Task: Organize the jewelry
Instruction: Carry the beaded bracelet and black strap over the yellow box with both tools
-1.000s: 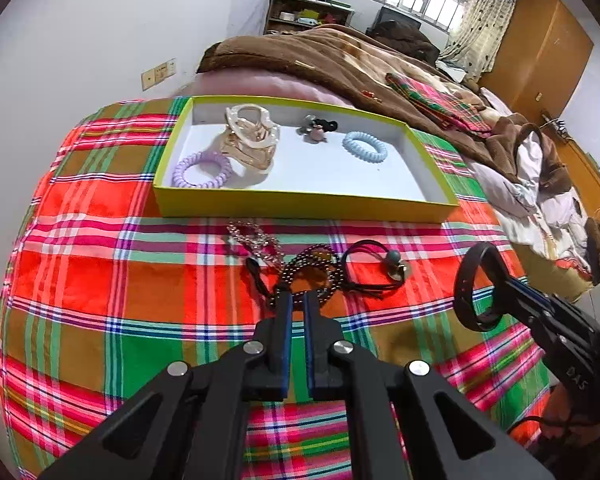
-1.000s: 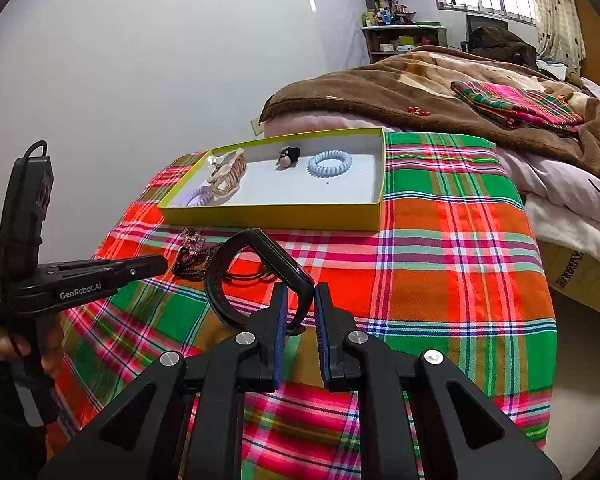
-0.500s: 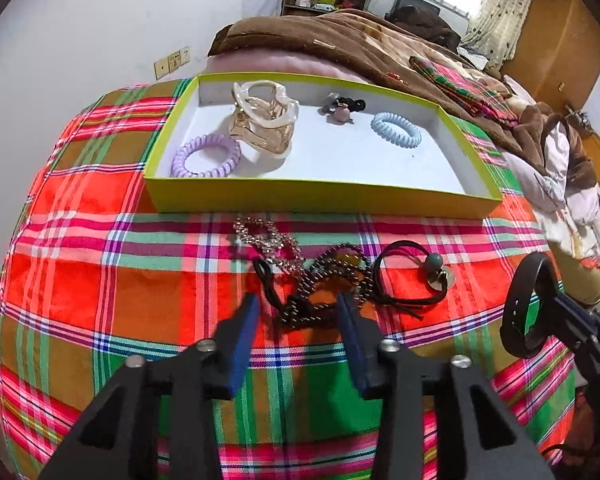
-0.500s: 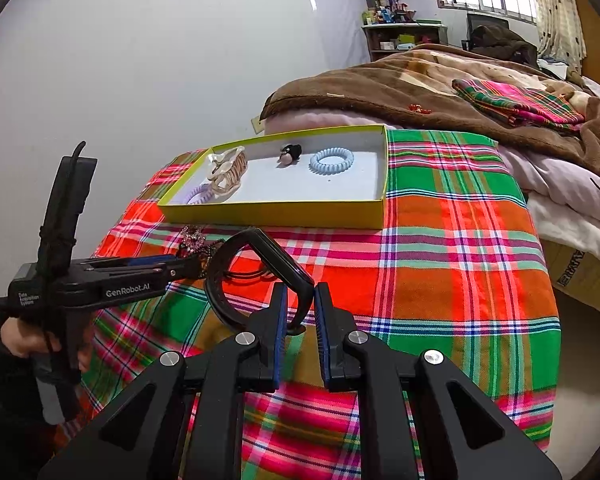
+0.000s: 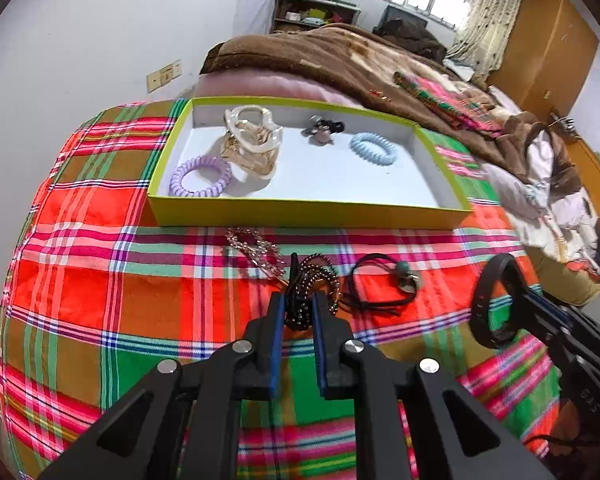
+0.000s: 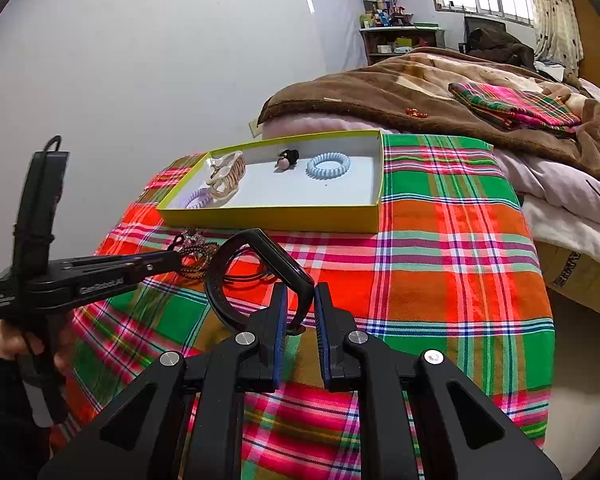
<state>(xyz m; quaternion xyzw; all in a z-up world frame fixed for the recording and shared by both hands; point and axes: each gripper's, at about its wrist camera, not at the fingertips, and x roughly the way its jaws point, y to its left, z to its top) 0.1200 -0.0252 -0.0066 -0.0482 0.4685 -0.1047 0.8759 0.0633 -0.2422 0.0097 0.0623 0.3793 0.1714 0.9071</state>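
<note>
Two hand-held grippers over plaid bedspread (image 5: 80, 300): left (image 5: 298, 312) just closed, pinching beaded bracelet (image 5: 312, 280); right (image 6: 300, 308) clamps black bangle (image 6: 252, 272).

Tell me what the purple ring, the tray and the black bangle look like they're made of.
Purple ring: likely glossy plastic, given its coiled spiral ridges. Tray: probably cardboard, with thin straight yellow-green walls and a matte white inside. Black bangle: seemingly smooth, slightly shiny plastic or rubber; the look leaves that open.
</note>
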